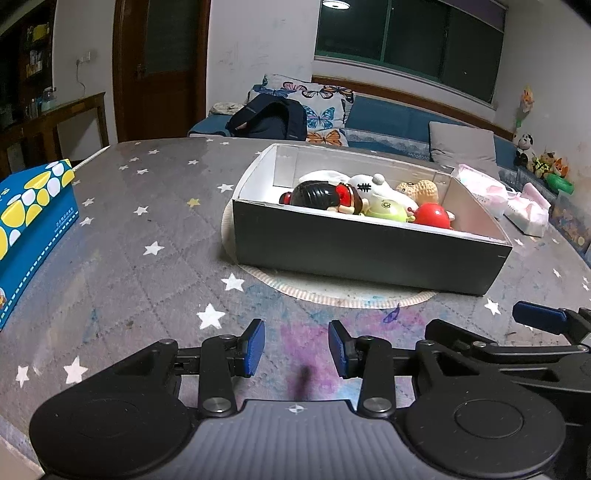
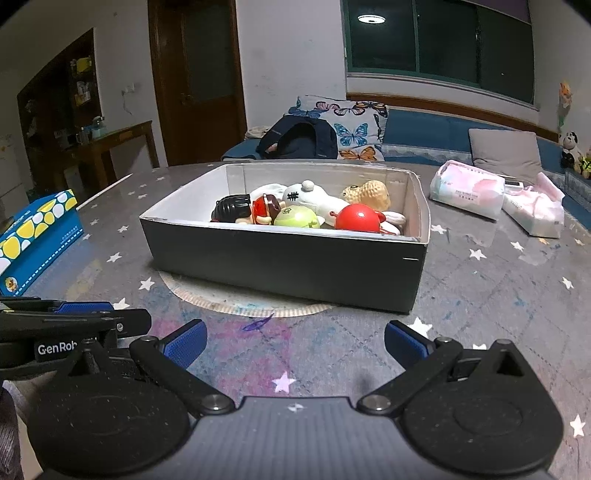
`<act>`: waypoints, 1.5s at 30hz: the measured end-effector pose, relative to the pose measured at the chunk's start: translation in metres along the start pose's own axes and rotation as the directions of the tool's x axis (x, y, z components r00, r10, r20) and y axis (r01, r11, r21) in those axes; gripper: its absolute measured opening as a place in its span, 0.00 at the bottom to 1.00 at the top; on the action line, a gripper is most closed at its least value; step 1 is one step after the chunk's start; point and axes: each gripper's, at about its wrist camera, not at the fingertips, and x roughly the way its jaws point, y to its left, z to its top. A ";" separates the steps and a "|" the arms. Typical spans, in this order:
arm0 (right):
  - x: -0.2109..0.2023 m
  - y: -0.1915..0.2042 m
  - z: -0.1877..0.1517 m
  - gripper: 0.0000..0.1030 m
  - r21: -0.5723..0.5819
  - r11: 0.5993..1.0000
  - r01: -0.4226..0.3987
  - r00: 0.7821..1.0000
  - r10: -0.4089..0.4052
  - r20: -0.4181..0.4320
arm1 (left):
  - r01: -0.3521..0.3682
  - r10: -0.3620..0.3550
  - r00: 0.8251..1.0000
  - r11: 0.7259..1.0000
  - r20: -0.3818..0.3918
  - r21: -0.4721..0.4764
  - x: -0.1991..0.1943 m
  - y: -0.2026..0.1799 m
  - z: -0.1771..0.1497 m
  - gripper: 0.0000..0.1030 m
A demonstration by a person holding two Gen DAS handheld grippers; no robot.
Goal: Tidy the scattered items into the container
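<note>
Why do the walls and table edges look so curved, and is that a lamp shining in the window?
Left wrist view: fisheye lens bends the window frame and table; the ceiling lamp mirrors in dark glass. Right wrist view: same bending, lamp reflection again; toys in the box stay sharp.

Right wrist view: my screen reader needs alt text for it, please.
A dark box holding toys, including a red ball, sits on a star-patterned table. The open right gripper hovers empty before it; tissue packs lie right.
</note>
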 end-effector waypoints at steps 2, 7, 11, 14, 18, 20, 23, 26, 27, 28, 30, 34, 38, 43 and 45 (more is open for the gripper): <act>-0.001 -0.001 0.000 1.00 0.007 1.000 -0.001 1.000 0.001 0.002 | 0.001 -0.001 1.000 1.000 0.003 0.003 -0.001 -0.001 -0.001 0.39; -0.003 -0.004 -0.001 1.00 0.018 1.000 0.002 1.000 -0.002 0.003 | 0.005 -0.005 1.000 1.000 0.003 -0.002 -0.001 -0.002 -0.003 0.39; -0.004 -0.004 -0.002 1.00 0.018 1.000 0.004 1.000 -0.004 0.003 | 0.010 -0.010 1.000 1.000 -0.004 -0.004 -0.001 -0.002 -0.005 0.39; -0.004 -0.004 -0.002 1.00 0.019 1.000 0.004 1.000 -0.004 0.003 | 0.002 -0.002 1.000 1.000 0.006 0.002 -0.002 -0.003 -0.006 0.39; -0.004 -0.003 -0.002 1.00 0.021 1.000 0.004 1.000 -0.004 0.004 | -0.003 0.003 1.000 1.000 0.010 0.002 -0.003 -0.003 -0.007 0.39; -0.004 -0.002 -0.003 1.00 0.020 1.000 0.004 1.000 -0.004 0.003 | -0.008 0.008 1.000 1.000 0.012 0.003 -0.003 -0.003 -0.007 0.39; -0.004 -0.002 -0.003 1.00 0.020 1.000 0.005 1.000 -0.005 0.001 | -0.014 0.014 1.000 1.000 0.016 0.004 -0.002 -0.003 -0.006 0.39; -0.003 -0.001 -0.004 1.00 0.021 1.000 0.009 1.000 -0.009 -0.001 | -0.021 0.021 1.000 1.000 0.021 0.006 -0.002 -0.002 -0.006 0.39; -0.002 -0.002 -0.004 1.00 0.022 1.000 0.009 1.000 -0.009 -0.002 | -0.023 0.023 1.000 1.000 0.021 0.006 -0.002 -0.002 -0.006 0.39; -0.002 -0.002 -0.004 1.00 0.024 1.000 0.008 1.000 -0.008 -0.002 | -0.024 0.024 0.999 1.000 0.023 0.006 -0.002 -0.002 -0.006 0.39; -0.002 -0.002 -0.004 1.00 0.024 1.000 0.009 1.000 -0.009 -0.002 | -0.027 0.027 0.999 1.000 0.027 0.007 -0.002 -0.002 -0.005 0.39; 0.000 -0.003 -0.003 1.00 0.026 1.000 0.007 1.000 -0.007 -0.005 | -0.032 0.031 0.999 0.999 0.029 0.013 0.000 -0.002 -0.005 0.39; 0.004 -0.003 -0.003 1.00 0.030 1.000 0.007 1.000 -0.007 -0.010 | -0.036 0.035 0.999 0.999 0.028 0.019 0.002 -0.003 -0.004 0.39; 0.007 -0.006 -0.003 1.00 0.040 0.999 0.004 1.000 -0.004 -0.013 | -0.040 0.039 0.999 0.999 0.027 0.025 0.005 -0.004 -0.004 0.38; 0.007 -0.005 -0.003 1.00 0.040 0.999 0.004 1.000 -0.004 -0.011 | -0.040 0.039 0.999 0.999 0.028 0.028 0.006 -0.005 -0.003 0.38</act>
